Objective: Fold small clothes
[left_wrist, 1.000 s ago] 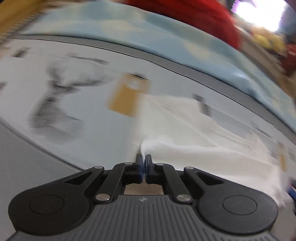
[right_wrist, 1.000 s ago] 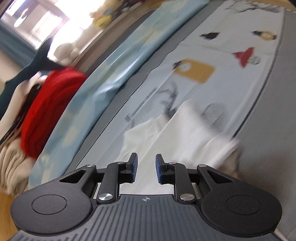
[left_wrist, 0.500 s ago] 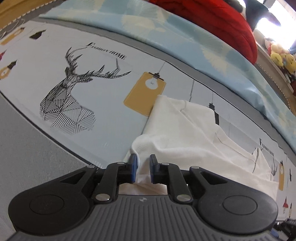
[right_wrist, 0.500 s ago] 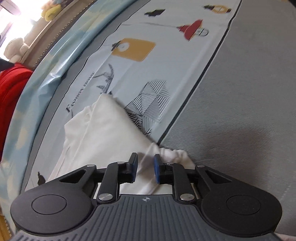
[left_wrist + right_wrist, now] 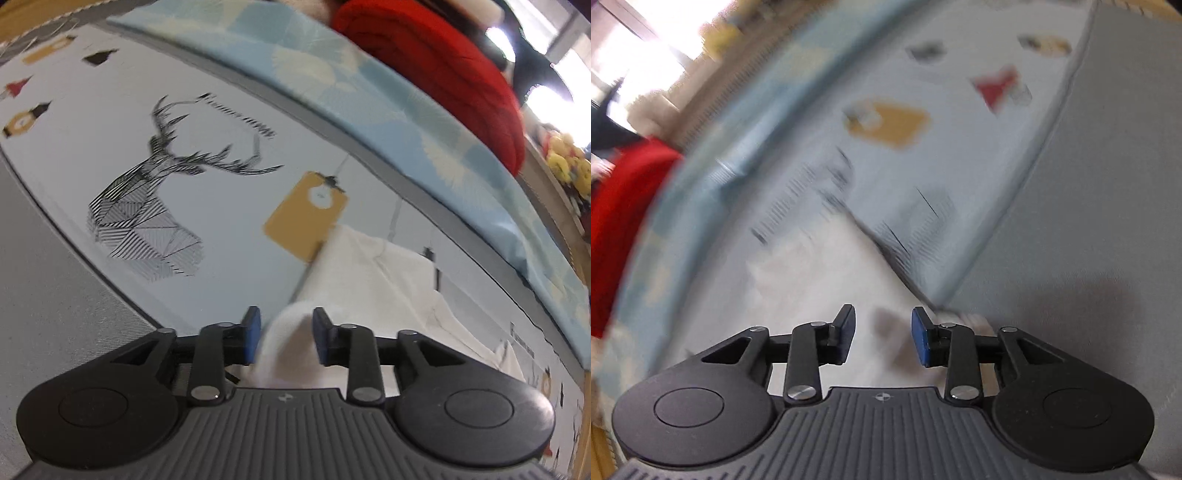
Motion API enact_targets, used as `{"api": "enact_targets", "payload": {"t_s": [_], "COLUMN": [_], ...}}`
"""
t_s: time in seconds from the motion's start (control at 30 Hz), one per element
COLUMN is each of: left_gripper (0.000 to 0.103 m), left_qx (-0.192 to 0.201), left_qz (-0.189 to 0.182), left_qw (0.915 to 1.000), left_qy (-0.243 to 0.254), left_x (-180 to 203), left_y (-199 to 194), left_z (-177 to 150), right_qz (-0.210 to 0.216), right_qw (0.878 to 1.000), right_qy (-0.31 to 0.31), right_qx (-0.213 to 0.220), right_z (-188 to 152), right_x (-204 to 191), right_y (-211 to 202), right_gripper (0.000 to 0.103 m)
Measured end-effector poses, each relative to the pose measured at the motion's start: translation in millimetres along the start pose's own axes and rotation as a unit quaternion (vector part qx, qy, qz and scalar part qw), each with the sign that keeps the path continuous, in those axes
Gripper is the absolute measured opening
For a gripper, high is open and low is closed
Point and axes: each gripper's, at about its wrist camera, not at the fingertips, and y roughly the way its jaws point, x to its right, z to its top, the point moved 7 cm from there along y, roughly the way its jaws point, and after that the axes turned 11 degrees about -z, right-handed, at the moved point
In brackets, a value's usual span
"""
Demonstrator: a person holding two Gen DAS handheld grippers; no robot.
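Note:
A small white garment (image 5: 388,288) lies crumpled on a printed bed sheet (image 5: 221,229). My left gripper (image 5: 286,334) hovers at the garment's near corner. Its jaws are opening, and a raised fold of white cloth stands loose between the blue pads (image 5: 251,334). The right wrist view is blurred. The same white garment (image 5: 820,288) lies there under my right gripper (image 5: 882,336). Those jaws are opening too, with cloth below the gap and nothing pinched. Both grippers point steeply down at the bed.
The sheet bears a black deer print (image 5: 147,206) and a yellow tag print (image 5: 306,218). A grey cover (image 5: 1071,240) borders the sheet. Beyond lie a light blue blanket (image 5: 369,92), a red knit pile (image 5: 443,74) and yellow plush toys (image 5: 565,166).
My left jaws, shut on the white cloth a second ago, have spread and the fold now sits loose between them. The right jaws have widened and that view has blurred.

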Motion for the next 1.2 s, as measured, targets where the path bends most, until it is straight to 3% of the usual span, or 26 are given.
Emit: {"api": "enact_targets", "payload": {"t_s": [0.07,0.17,0.23,0.3,0.33,0.47,0.57,0.63,0.77,0.9,0.97,1.0,1.07,1.2], "left_gripper": [0.039,0.04,0.039,0.016,0.0,0.0,0.001,0.002,0.005,0.019,0.018,0.017,0.017,0.019], "left_qx": [-0.004,-0.026,-0.027,-0.026,-0.019,0.072,0.101,0.095,0.054,-0.027,-0.082,-0.088,-0.077,0.01], "left_qz": [-0.006,-0.041,-0.053,-0.071,-0.078,-0.049,-0.018,-0.011,-0.054,-0.076,-0.04,-0.012,-0.015,0.023], "left_qw": [0.9998,0.9976,0.9974,0.9971,0.9968,0.9958,0.9947,0.9954,0.997,0.9967,0.9952,0.9947,0.9943,0.9997], "left_qy": [-0.019,-0.049,-0.041,-0.007,0.008,0.027,0.005,-0.001,0.009,-0.004,-0.036,-0.051,-0.071,0.004], "left_x": [-8.5,-11.7,-7.2,4.0,8.2,9.2,-1.0,-3.9,7.2,7.9,-11.5,-23.7,-29.4,-16.0], "left_y": [5.2,15.8,16.3,13.6,11.1,-20.1,-31.7,-31.0,-19.2,10.4,31.4,35.6,33.2,8.3], "left_z": [1.0,-1.2,-2.7,-1.0,1.0,18.3,24.1,22.1,14.1,-6.9,-22.8,-27.9,-24.5,-0.3], "right_qz": [-0.013,-0.016,-0.016,-0.017,-0.019,-0.025,-0.026,-0.026,-0.027,-0.029,-0.03,-0.03,-0.029,-0.029], "right_qw": [0.999,0.999,0.999,0.999,0.999,0.999,0.999,0.999,0.999,0.999,0.999,0.999,0.999,0.999], "right_qy": [0.0,-0.012,-0.014,-0.011,-0.014,-0.02,-0.021,-0.022,-0.021,-0.021,-0.021,-0.02,-0.02,-0.019], "right_qx": [-0.031,-0.032,-0.035,-0.036,-0.035,-0.031,-0.03,-0.029,-0.027,-0.025,-0.025,-0.025,-0.026,-0.027], "right_z": [-7.6,-7.5,-7.8,-8.0,-7.7,-7.0,-8.0,-8.4,-8.4,-8.4,-8.6,-8.8,-8.8,-8.4], "right_x": [6.3,4.8,5.2,5.9,5.2,-0.3,0.0,-0.1,0.1,-0.7,-1.0,-1.0,-1.1,-0.9], "right_y": [16.2,16.3,17.0,19.2,19.4,18.8,18.1,17.4,16.8,16.8,16.7,16.7,16.8,17.1], "right_gripper": [0.035,0.035,0.035,0.035,0.035,0.035,0.035,0.035,0.035,0.035,0.035,0.035,0.035,0.035]}}
